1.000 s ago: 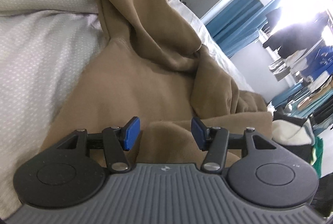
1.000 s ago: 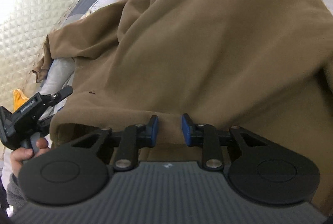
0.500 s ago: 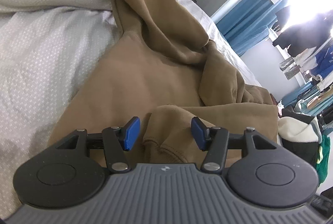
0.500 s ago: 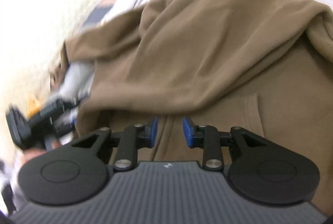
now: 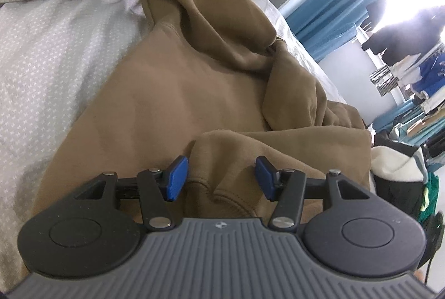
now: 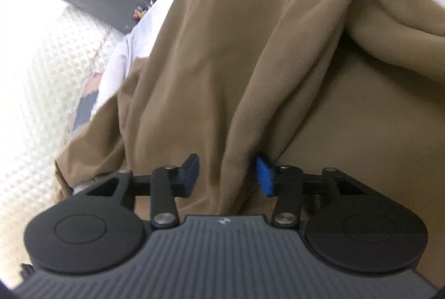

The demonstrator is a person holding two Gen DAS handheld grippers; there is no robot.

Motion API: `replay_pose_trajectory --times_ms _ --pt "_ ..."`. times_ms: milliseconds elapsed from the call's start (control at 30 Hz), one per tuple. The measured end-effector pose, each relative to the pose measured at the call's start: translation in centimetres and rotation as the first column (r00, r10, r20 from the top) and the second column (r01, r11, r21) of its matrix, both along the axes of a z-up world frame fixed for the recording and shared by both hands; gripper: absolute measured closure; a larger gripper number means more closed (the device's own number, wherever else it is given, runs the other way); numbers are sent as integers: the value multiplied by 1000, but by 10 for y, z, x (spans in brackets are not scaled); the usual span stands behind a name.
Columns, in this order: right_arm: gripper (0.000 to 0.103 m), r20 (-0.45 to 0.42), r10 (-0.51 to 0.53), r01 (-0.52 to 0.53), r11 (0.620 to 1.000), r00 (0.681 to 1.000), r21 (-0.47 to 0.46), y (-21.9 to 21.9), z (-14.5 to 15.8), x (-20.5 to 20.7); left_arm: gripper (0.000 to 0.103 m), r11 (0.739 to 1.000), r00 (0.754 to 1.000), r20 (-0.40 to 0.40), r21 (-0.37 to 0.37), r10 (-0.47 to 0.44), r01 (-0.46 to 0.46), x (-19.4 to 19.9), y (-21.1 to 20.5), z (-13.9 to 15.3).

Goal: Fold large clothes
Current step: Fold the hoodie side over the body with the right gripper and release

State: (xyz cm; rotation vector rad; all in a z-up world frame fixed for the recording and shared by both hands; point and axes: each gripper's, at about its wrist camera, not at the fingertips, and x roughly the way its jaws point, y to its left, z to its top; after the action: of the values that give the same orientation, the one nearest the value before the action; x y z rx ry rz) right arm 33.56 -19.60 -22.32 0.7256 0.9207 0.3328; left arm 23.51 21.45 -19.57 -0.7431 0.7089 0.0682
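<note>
A thick tan fleece sweatshirt lies rumpled across a bed with a white dotted woven sheet, its sleeve heaped in soft folds. The left gripper is spread wide, blue pads either side of a stitched, rounded hem fold, not pinching it. The right gripper is likewise spread, a hanging ridge of the fleece running between its pads. Bare sheet lies beside the garment's left edge; a cream quilted headboard stands behind
</note>
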Motion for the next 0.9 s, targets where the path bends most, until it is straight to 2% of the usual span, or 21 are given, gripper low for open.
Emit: replay_pose_trajectory --times_ms 33,67,167,233,333,400,467,567,667,733,800,867,900 --pt "70 12 10 -10 1000 1000 -9 3 3 3 45 1000 1000 2 -1 -3 3 0 0 0" --pt "81 23 15 -15 1000 1000 -21 4 7 5 46 1000 1000 4 -6 -5 5 0 1 0" --pt "88 45 22 -23 1000 999 21 -4 18 4 54 1000 1000 23 -13 -9 9 -1 2 2" --pt "89 82 14 -19 998 997 64 -15 29 -3 64 1000 998 51 -23 -19 20 -3 2 6" --pt "89 162 -9 -5 996 987 88 -34 55 -23 65 997 995 103 -71 -14 22 -11 4 13" --pt "89 212 -34 21 998 977 66 -48 71 -41 65 997 990 138 -78 -14 25 -18 6 20" --pt "90 249 -54 62 998 967 -23 -55 79 -56 65 996 990 143 -85 -17 30 -21 8 22" --pt "90 197 -98 130 979 976 -157 -62 74 -68 64 994 993 113 -94 -37 47 -22 7 20" --pt "89 47 -135 143 957 990 -252 -66 42 -64 63 995 996 54 -77 -66 70 -21 -3 15" --pt "87 -24 -144 133 956 989 -260 -65 27 -60 61 993 995 28 -74 -94 96 -22 -11 12" --pt "83 -26 -152 141 958 988 -249 -71 29 -62 56 991 993 10 -68 -116 117 -24 -18 10" --pt "65 -13 -163 155 956 987 -251 -73 37 -66 55 988 990 7 -60 -140 140 -27 -23 9" --pt "60 1 -166 161 954 986 -255 -72 41 -68 55 986 988 9 -56 -155 155 -27 -26 9"
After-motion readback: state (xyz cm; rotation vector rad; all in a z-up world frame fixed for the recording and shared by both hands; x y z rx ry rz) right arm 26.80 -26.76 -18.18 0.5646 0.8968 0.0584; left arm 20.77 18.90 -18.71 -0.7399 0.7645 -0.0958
